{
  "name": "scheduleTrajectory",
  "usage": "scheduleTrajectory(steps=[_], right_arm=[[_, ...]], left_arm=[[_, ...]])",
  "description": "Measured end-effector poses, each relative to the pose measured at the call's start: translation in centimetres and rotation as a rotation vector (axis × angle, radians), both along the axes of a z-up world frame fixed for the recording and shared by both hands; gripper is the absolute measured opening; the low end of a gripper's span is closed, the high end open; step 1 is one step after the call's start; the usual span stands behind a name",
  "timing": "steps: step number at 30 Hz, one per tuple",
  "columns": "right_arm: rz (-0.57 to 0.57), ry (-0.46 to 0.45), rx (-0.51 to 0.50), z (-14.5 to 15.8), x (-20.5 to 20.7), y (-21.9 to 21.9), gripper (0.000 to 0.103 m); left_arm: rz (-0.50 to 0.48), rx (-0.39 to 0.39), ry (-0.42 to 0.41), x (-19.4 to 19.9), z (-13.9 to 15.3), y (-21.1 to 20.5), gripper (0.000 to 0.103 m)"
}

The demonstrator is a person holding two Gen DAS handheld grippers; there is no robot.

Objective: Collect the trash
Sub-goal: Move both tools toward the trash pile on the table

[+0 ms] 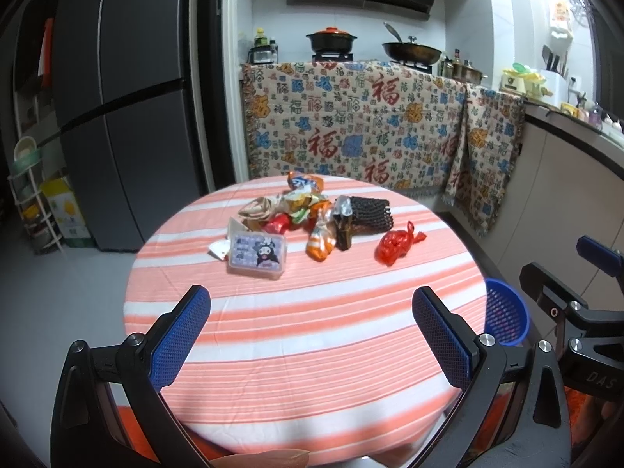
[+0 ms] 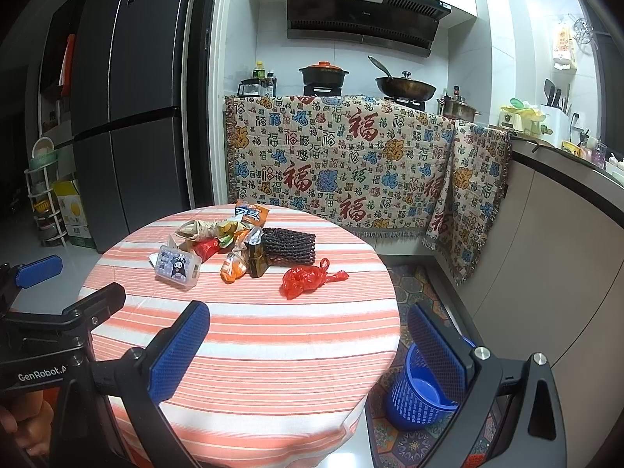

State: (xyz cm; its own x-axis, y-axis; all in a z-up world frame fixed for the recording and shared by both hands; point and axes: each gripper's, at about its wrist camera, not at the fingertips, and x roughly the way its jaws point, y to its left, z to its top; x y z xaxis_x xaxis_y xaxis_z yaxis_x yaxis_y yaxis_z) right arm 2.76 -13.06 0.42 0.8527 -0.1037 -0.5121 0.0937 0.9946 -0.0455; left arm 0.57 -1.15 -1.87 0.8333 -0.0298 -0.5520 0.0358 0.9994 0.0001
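A pile of trash lies on the far half of a round table with a pink-striped cloth [image 1: 304,323] [image 2: 249,335]: snack wrappers [image 1: 296,202] [image 2: 230,234], a purple cartoon box [image 1: 257,254] [image 2: 177,267], a black foam net [image 1: 370,212] [image 2: 288,251] and a knotted red bag [image 1: 396,247] [image 2: 308,279]. A blue mesh waste basket [image 2: 423,388] [image 1: 505,312] stands on the floor to the table's right. My left gripper [image 1: 312,335] hangs open over the table's near edge, nothing between its fingers. My right gripper [image 2: 308,355] is open too, at the near right edge, above the basket.
A grey fridge [image 1: 117,97] stands at the left, with a white rack [image 1: 31,202] beside it. A patterned cloth [image 1: 351,117] drapes the stove counter behind the table. A counter [image 2: 565,214] runs along the right. A patterned mat [image 2: 413,440] lies under the basket.
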Motion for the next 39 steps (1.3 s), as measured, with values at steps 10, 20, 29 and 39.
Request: scheduleTrajectory(steps=[10, 20, 29, 39], right_arm=[[0.002, 0.021, 0.007, -1.5, 1.1, -0.2, 0.103], [0.008, 0.097, 0.022, -6.6, 5.2, -0.8, 0.103], [0.044, 0.259, 0.009, -12.6, 11.5, 0.4, 0.103], [0.026, 0.408, 0.03, -17.5, 16.2, -0.5, 0.103]], left_arm=[[0.041, -0.033, 0.048, 2.2, -2.2, 2.2, 0.103], [0.179, -0.054, 0.184, 8.0, -8.6, 9.3, 0.103], [0.179, -0.027, 0.385, 12.7, -14.4, 9.2, 0.103], [0.19, -0.012, 0.431, 15.1, -16.7, 10.0, 0.103]])
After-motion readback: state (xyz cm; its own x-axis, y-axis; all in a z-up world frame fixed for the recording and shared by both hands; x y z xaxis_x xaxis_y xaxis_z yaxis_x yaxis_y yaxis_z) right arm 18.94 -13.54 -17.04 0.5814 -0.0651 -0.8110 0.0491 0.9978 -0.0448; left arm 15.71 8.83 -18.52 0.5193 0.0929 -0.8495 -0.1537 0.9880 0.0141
